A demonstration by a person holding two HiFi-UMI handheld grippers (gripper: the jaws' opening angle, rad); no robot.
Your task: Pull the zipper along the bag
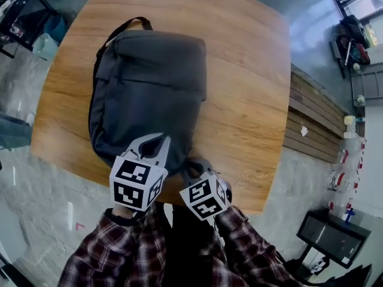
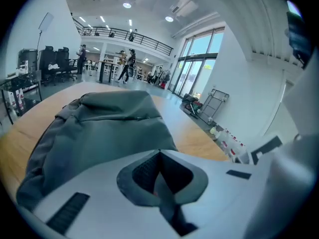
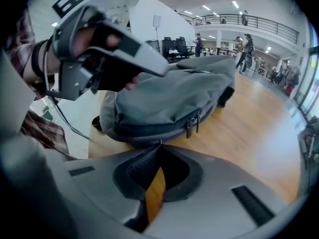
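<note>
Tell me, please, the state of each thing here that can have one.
Backpack: lying flat on the table, looks zipped shut.
Zipper pulls: hanging together on the backpack's side, ungripped.
Left gripper: jaws together, empty, over the backpack's near end.
Right gripper: jaws together, empty, short of the pulls.

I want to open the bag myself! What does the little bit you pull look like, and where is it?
Find the big wooden table, then the grey backpack lying flat on it. Look along the backpack's side, low near the tabletop: two small dark metal zipper pulls dangle there side by side. They are the only hard little tabs on the soft plain cloth.
</note>
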